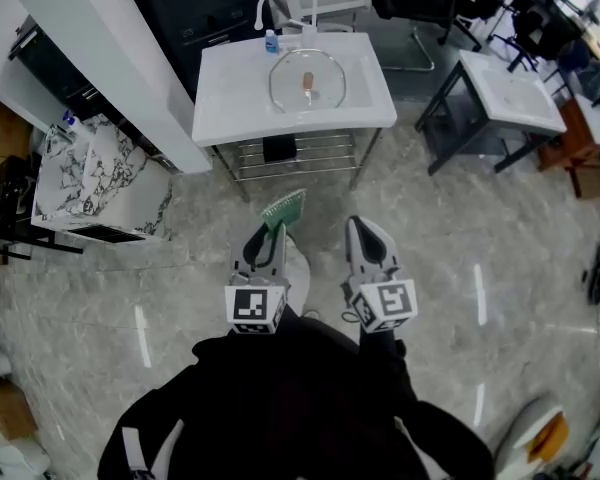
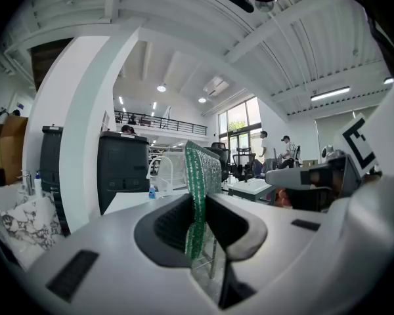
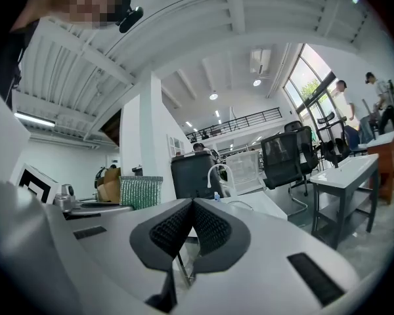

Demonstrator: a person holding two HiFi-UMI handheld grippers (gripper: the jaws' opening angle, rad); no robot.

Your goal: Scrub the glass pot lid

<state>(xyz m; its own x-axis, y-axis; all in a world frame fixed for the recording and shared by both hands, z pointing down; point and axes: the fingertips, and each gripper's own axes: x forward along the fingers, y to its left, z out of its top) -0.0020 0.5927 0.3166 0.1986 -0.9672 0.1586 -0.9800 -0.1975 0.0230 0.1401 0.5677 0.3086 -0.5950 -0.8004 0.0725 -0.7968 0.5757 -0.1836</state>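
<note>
Left gripper [image 1: 268, 240] clamps a green scouring pad [image 1: 284, 208] upright between its jaws; right gripper [image 1: 368, 236] is clenched on nothing. Well ahead of both jaws, the glass pot lid [image 1: 307, 80] lies in the white sink [image 1: 228, 96]; scrubbing apparently not yet begun.

Bright, even daylight; fisheye-warped edges

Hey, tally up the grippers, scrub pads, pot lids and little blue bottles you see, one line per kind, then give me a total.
Grippers: 2 (left gripper, right gripper)
Green scrub pad: 1, clamped in the left gripper
Glass pot lid: 1, lying in the sink
Blue bottle: 1, beside the faucet
Total: 5
</note>
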